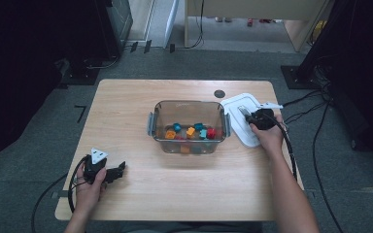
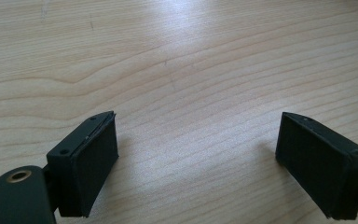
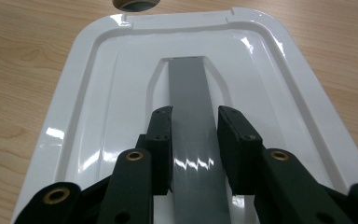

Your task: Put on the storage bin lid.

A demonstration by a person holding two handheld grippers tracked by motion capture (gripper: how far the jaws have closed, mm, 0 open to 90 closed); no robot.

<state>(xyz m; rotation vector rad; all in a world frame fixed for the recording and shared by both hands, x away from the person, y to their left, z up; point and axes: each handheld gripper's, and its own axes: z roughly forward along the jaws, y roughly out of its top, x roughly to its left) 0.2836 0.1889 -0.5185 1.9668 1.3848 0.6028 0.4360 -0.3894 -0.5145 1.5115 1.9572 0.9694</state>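
A clear plastic container (image 1: 188, 103) stands mid-table with several coloured blocks (image 1: 190, 131) inside. Its white lid (image 1: 238, 124) lies flat just to its right. Along the lid's (image 3: 112, 93) middle runs a grey strip (image 3: 189, 84). My right gripper (image 3: 195, 140) points down at it, open, with the jaws narrowly set on either side of the strip. A thin gap shows at the right pad (image 3: 228, 149). In the high view this gripper (image 1: 246, 112) sits over the lid's far half. My left gripper (image 1: 119, 171) rests near the table's front left, open wide (image 2: 196, 158) over bare wood.
A round cable hole (image 1: 219, 93) sits in the tabletop just behind the lid, also seen at the top of the right gripper view as a dark ring (image 3: 135, 3). Cables trail off both table sides. The container's grey clips (image 1: 150, 124) stick outwards.
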